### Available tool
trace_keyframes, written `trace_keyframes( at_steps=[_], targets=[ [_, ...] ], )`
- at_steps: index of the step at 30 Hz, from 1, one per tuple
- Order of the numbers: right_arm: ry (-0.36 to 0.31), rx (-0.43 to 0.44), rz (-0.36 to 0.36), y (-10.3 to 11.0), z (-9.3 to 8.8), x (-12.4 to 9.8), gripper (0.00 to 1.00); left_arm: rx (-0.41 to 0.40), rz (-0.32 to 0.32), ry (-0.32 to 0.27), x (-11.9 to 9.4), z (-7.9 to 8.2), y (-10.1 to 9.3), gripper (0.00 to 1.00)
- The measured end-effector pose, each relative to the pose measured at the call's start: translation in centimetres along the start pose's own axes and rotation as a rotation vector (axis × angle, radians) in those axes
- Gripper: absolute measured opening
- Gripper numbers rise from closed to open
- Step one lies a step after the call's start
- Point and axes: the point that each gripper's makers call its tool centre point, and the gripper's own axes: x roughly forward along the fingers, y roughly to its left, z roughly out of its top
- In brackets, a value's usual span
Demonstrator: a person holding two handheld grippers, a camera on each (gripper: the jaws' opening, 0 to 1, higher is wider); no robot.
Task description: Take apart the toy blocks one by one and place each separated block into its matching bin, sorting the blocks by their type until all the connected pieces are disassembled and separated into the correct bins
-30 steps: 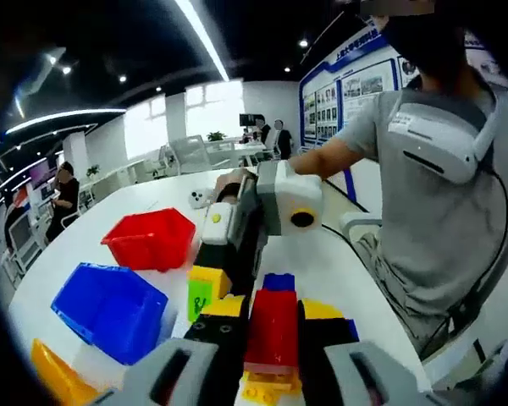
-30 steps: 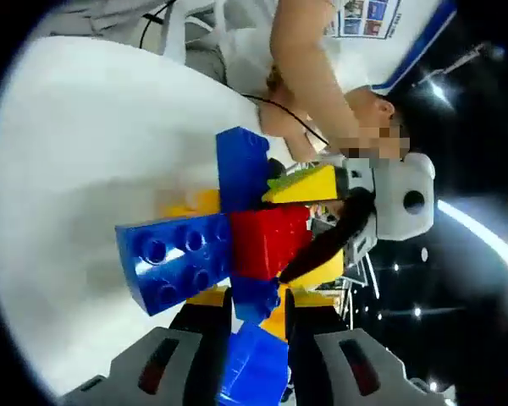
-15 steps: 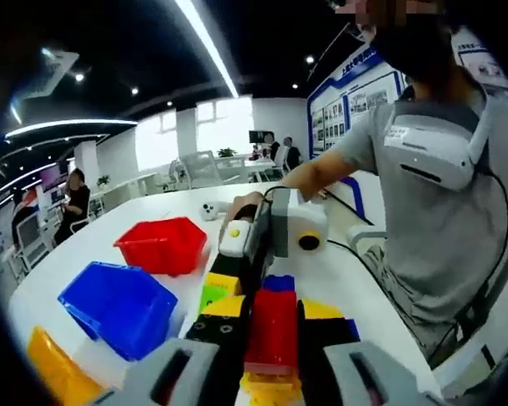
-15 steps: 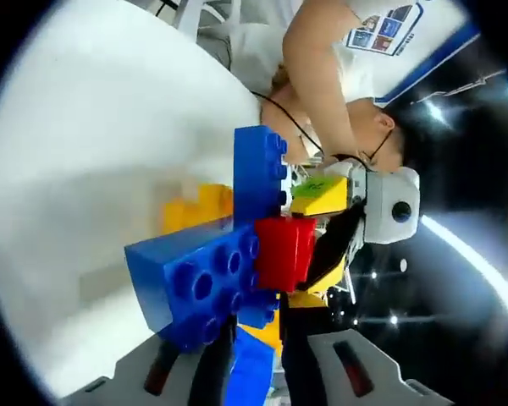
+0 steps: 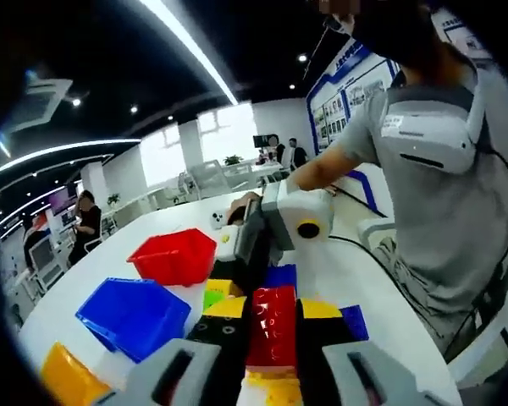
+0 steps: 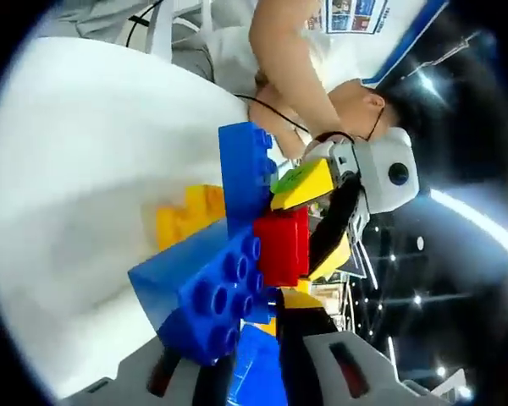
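1. Left gripper view: your left gripper (image 5: 272, 355) has its two black jaws closed on the red block (image 5: 273, 328), which stands upright between them at the bottom centre.
2. That red block belongs to the block cluster (image 5: 275, 317): yellow pieces sit on either side of it, a blue block (image 5: 279, 276) sits just beyond it, and a small green block (image 5: 212, 297) shows to its left.
3. Your right gripper (image 5: 275, 228) reaches into this view from the far side and meets the cluster at the blue block; its jaw tips are hidden behind the blocks here.
4. Three bins stand on the white table (image 5: 356, 271) to the left of the cluster: the red bin (image 5: 172, 257) farthest, the blue bin (image 5: 135, 314) nearer, and the yellow bin (image 5: 63, 379) at the lower edge. They sit close together; you cannot tell if they touch.
5. Right gripper view: your right gripper (image 6: 250, 372) holds a blue piece (image 6: 252, 372) of the cluster between its jaws at the bottom, so the jaws are closed on the cluster.
6. Above that, a large blue block (image 6: 205, 296) with round studs tilts to the left, and the red block (image 6: 282, 248) sits against its right side.
7. A tall blue block (image 6: 244, 173) stands above the red one, with the green-topped yellow block (image 6: 303, 182) beside it.
8. Your left gripper (image 6: 339, 220) enters from the right and meets the cluster at the red block.
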Motion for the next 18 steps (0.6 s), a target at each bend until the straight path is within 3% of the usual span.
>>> trace_keyframes(
  at_steps=[8, 11, 17, 18],
  targets=[
    [0.045, 0.001, -0.057, -0.7, -0.5, -1.3, 0.17, 0.032, -0.033, 0.010, 1.0, 1.1, 0.4, 0.22],
    [0.056, 0.045, -0.060, -1.1, -0.8, -2.0, 0.16, 0.056, -0.047, 0.021, 1.4, 1.9, 0.7, 0.22],
    [0.077, 0.102, -0.025, -0.4, -1.4, -2.8, 0.16, 0.105, -0.064, 0.053, 3.0, 2.2, 0.9, 0.22],
    [0.089, 0.130, 0.015, 0.4, -1.7, -3.0, 0.16, 0.115, -0.066, 0.057, 3.4, 2.3, 0.8, 0.21]
  ],
)
